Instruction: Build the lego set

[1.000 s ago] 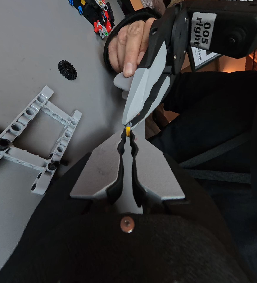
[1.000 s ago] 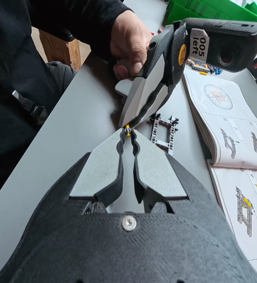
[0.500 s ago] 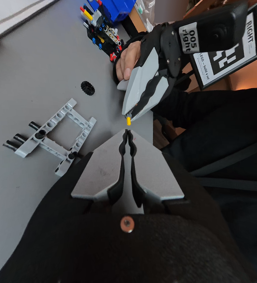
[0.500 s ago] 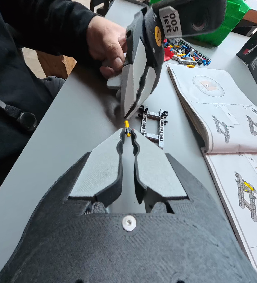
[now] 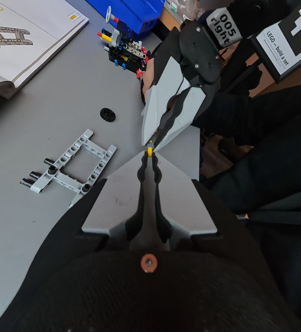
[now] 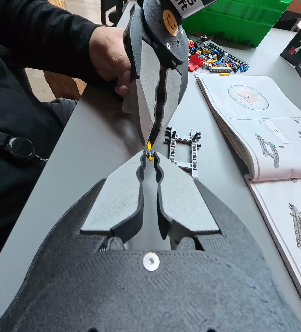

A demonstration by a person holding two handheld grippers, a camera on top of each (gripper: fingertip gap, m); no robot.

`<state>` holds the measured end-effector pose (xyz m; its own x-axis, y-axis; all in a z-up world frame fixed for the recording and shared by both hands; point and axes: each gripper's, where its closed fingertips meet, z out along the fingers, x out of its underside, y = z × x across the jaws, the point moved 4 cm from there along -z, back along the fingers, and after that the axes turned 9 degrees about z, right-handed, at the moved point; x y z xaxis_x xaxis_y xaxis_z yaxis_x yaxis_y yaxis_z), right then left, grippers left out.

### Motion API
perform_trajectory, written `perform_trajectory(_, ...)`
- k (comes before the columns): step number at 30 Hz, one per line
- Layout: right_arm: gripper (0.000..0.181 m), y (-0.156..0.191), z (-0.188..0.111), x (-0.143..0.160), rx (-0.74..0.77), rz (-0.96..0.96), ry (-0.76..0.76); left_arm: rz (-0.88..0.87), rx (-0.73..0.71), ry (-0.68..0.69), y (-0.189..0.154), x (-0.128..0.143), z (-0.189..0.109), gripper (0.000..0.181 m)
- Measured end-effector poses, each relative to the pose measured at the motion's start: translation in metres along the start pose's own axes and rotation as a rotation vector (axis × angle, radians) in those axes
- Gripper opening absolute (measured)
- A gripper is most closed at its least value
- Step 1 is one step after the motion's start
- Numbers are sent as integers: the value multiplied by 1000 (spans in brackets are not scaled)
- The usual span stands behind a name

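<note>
Left wrist view: matte grey table (image 5: 38, 100), smooth and flat, with its edge at right. Left gripper (image 5: 148, 156) has grey wedge fingers with wavy black pads, tips pinched on a yellow axle (image 5: 149, 152). Right gripper (image 5: 150, 144) meets it tip to tip, clamped on a small dark grey bush on the same axle. Left of the tongs, flat on the table, lies a light grey beam frame (image 5: 74, 165) with black pins. Farther out sit a black gear (image 5: 107, 114), a black sub-assembly (image 5: 128, 52), an open instruction booklet (image 5: 29, 36) and a blue bin (image 5: 133, 12). In the right wrist view there is a loose parts pile (image 6: 216, 59) and a green bin (image 6: 236, 19) at the far end.
</note>
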<state>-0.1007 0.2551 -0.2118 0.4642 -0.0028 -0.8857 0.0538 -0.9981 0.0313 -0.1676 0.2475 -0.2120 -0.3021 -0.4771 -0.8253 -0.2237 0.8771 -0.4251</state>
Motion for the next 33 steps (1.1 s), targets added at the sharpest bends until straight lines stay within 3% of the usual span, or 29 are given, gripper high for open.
perform_trajectory(9, 7, 3, -1, -6, -15, 19, -50, -25, 52, -60, -3, -4, -7, 2)
perform_trajectory(12, 19, -4, -2, -5, 21, 46, -48, -17, 16, -87, 2, -5, -14, 2)
perform_trajectory(17, 19, -14, -5, -6, 50, 117, -73, -40, -3, -119, 7, -5, -22, 2)
perform_trajectory(25, 16, -12, 3, -7, 91, 77, -51, -60, 40, -144, 5, -6, -21, 2)
perform_trajectory(33, 23, -11, 5, -11, 107, 47, -76, -94, 85, -182, 3, -10, -19, 2)
